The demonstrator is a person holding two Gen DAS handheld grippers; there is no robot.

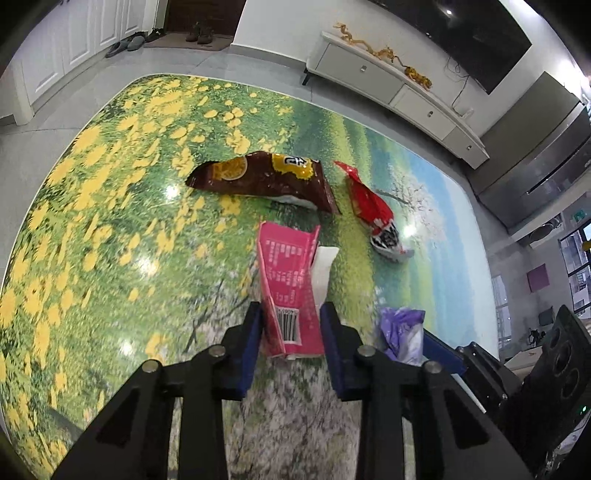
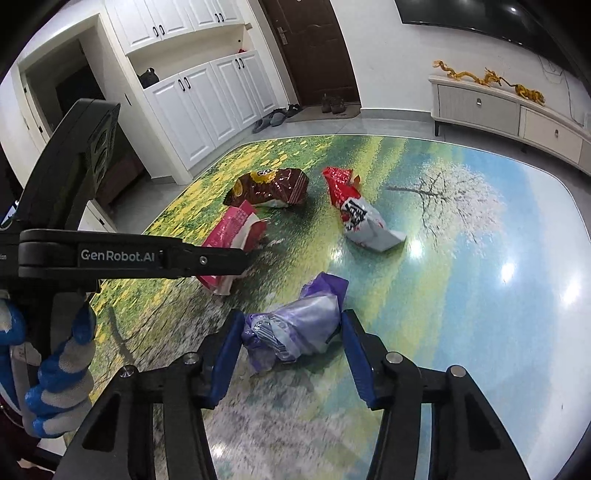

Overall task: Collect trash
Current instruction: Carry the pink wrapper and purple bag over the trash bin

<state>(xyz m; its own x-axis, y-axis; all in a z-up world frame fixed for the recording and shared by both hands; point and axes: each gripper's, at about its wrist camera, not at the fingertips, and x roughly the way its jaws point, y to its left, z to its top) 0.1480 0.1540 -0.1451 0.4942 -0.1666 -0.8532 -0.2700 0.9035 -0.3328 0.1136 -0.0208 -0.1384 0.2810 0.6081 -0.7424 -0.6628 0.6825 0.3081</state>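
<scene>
On a glossy table printed with flowers, my left gripper (image 1: 290, 321) has its blue pads on both sides of a pink torn box (image 1: 290, 291), touching it; the box also shows in the right wrist view (image 2: 232, 229). My right gripper (image 2: 293, 332) straddles a crumpled purple wrapper (image 2: 295, 325), its pads at the wrapper's ends; the wrapper also shows in the left wrist view (image 1: 400, 332). A brown snack bag (image 1: 266, 177) (image 2: 269, 188) and a red and white wrapper (image 1: 373, 210) (image 2: 358, 214) lie farther back.
The table (image 1: 110, 221) (image 2: 480, 277) has a rounded far edge. Beyond it are a white TV cabinet (image 1: 388, 88) (image 2: 498, 110), white cupboards (image 2: 207, 96), a dark door (image 2: 314, 48) and shoes on the floor (image 1: 199, 33). The left gripper body (image 2: 122, 254) crosses the right view.
</scene>
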